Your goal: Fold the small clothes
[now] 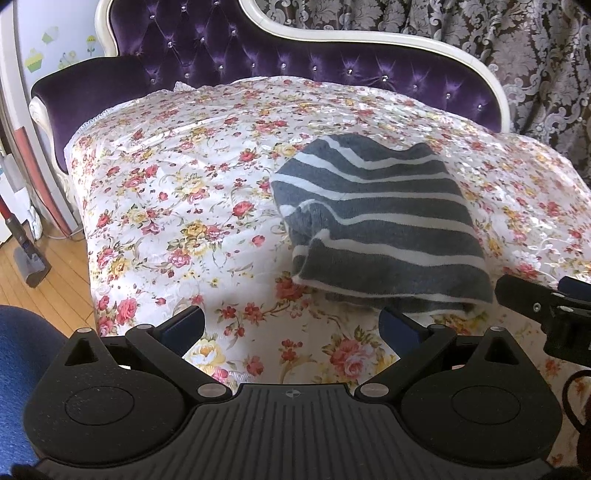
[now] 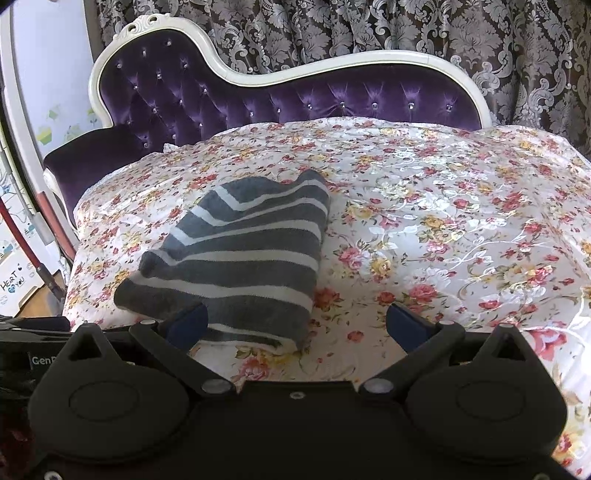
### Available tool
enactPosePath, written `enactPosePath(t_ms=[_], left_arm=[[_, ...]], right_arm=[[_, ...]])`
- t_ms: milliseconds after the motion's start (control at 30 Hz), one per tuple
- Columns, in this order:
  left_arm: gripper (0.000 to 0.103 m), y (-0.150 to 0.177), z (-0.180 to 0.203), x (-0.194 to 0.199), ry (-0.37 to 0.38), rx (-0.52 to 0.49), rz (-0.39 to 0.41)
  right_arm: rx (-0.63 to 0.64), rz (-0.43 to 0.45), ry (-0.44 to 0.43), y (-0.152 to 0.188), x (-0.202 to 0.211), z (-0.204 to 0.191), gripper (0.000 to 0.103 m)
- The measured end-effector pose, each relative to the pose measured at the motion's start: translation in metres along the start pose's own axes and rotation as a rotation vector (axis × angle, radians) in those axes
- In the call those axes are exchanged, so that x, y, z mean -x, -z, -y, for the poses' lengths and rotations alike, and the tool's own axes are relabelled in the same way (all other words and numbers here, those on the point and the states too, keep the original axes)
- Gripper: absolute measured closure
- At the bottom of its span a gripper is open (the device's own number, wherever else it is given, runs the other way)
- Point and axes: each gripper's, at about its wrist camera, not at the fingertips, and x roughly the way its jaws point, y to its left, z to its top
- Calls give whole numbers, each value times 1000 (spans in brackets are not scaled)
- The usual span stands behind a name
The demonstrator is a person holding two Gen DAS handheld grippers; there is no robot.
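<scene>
We see the striped top lying folded in a neat bundle on the flowery cover of the purple sofa. Our left gripper and right gripper hang just in front of it, both wide apart and holding nothing. We think the folding looks about done.

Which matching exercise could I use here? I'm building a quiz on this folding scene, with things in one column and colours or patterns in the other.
Things:
1. garment
2. bed cover
3. headboard
4. curtain

Colours or patterns:
A. purple, tufted, with a white frame
B. dark with pale damask print
C. grey with white stripes
D. white with red and yellow flowers

Pairs: 1-C, 2-D, 3-A, 4-B
</scene>
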Motion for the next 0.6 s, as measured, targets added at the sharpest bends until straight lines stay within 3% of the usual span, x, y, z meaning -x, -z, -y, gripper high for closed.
enactPosePath(t_ms=[600], left_arm=[[1, 1, -2, -3, 3, 2, -11]], right_arm=[[-14, -35, -3, 3, -6, -3, 1]])
